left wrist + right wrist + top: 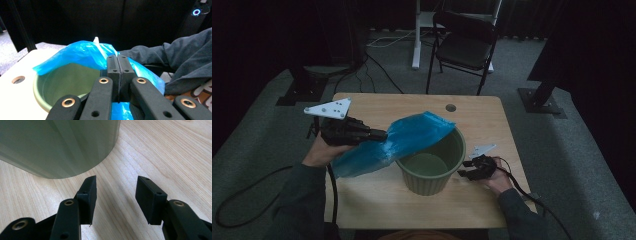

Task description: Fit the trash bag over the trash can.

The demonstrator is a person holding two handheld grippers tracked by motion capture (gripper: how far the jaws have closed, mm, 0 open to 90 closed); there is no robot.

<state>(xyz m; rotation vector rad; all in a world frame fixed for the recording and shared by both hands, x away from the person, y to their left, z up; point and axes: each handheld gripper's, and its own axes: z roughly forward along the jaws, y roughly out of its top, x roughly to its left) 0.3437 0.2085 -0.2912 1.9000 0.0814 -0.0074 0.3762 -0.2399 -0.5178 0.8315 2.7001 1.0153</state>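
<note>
Two grippers working: right gripper (468,173) resting on the table (377,200), jaws apart, beside the green bin (432,162); left gripper (382,135) clamping the blue bag (407,137), draping it across the bin's far rim.

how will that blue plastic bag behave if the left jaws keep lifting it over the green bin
The blue bag is probably floppy: it sags and creases from the left gripper across the green bin rim. It looks thin, so likely light, and might slip or tear.
</note>
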